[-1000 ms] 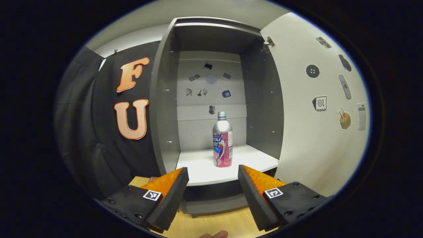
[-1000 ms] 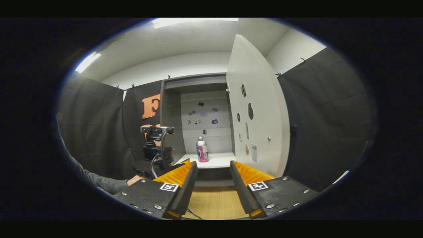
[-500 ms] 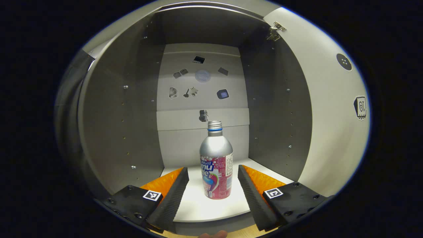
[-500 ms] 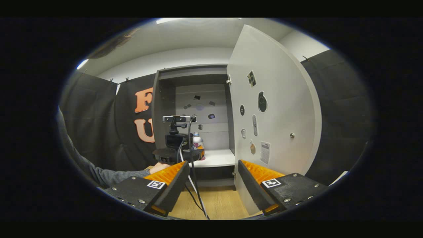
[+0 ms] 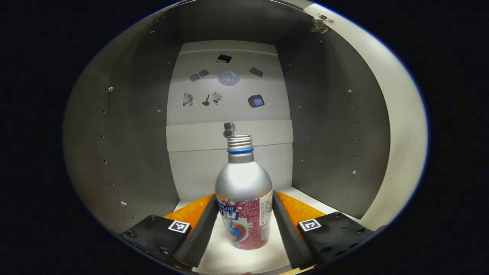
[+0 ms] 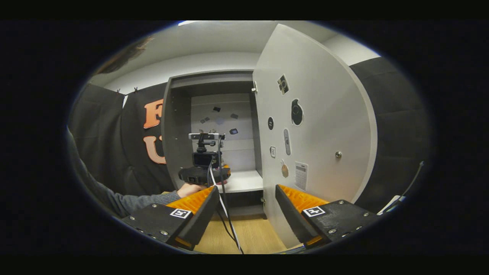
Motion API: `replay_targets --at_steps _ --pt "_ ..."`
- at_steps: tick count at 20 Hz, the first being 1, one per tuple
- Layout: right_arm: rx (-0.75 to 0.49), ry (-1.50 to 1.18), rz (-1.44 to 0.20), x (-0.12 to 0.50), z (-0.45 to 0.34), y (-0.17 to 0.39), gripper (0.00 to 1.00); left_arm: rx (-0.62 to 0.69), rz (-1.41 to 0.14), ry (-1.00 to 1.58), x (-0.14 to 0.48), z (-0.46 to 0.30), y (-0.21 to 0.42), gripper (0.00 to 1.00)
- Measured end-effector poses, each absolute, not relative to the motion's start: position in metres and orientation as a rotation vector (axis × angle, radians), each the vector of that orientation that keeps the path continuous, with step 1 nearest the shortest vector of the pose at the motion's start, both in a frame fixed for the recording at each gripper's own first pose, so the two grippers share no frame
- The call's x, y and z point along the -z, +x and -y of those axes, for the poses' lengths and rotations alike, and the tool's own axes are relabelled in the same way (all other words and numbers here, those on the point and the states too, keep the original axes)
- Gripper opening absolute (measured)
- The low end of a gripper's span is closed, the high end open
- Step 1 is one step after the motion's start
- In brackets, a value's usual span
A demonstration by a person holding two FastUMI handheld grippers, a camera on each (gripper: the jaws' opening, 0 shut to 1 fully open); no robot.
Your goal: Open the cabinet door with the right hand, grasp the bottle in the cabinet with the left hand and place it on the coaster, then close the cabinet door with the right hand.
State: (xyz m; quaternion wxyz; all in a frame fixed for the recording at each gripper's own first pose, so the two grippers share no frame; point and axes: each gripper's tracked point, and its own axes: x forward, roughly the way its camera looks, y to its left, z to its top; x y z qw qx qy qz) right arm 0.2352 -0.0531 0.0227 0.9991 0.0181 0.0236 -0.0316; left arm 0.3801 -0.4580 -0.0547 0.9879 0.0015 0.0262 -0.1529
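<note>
Bottle [image 5: 244, 208] stands upright on cabinet shelf [image 5: 244, 259], at 12 o'clock between left gripper [image 5: 243, 223] fingers, which sit apart either side; contact unclear, no grip yet. Cabinet door [image 6: 324, 126] is open, so step 1 done. Right gripper [image 6: 246, 212] empty, fingers apart. Left: grasp, coaster, close door.

I see the bottle [image 5: 244, 198] standing upright on the white shelf inside the cabinet [image 5: 130, 145]: silver, with a pink label and a threaded neck. The cabinet door [image 6: 317, 126] is swung wide open, pale grey, with stickers on it.
</note>
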Motion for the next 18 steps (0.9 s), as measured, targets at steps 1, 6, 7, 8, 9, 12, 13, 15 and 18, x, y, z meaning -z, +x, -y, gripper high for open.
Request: replay_targets --at_steps 1,6,7,8,9,12,13,15,18 --pt "0.063 0.040 -0.049 -0.022 0.053 0.234 0.91 0.307 -0.050 -0.006 0.052 0.455 0.376 0.87" --pt "0.037 0.074 -0.052 -0.021 0.046 0.229 0.90 0.304 -0.034 -0.007 0.040 0.429 0.332 0.87" --pt "0.025 0.079 -0.054 -0.020 0.045 0.227 0.90 0.300 -0.031 -0.006 0.039 0.422 0.320 0.86" --pt "0.014 0.085 -0.061 -0.019 0.043 0.225 0.90 0.298 -0.031 -0.004 0.040 0.415 0.306 0.86" --pt "-0.001 0.091 -0.067 -0.018 0.040 0.221 0.91 0.290 -0.030 -0.002 0.041 0.406 0.291 0.85" --pt "-0.045 0.096 -0.089 -0.014 0.033 0.211 0.91 0.251 -0.016 0.013 0.052 0.377 0.242 0.86" --pt "-0.055 0.095 -0.101 -0.011 0.033 0.208 0.91 0.240 -0.020 0.024 0.058 0.369 0.228 0.86" --pt "-0.074 0.098 -0.116 -0.008 0.030 0.201 0.87 0.221 -0.033 0.012 0.075 0.352 0.196 0.86" --pt "-0.094 0.120 -0.151 0.000 0.027 0.189 0.91 0.192 -0.072 0.022 0.105 0.327 0.158 0.86"
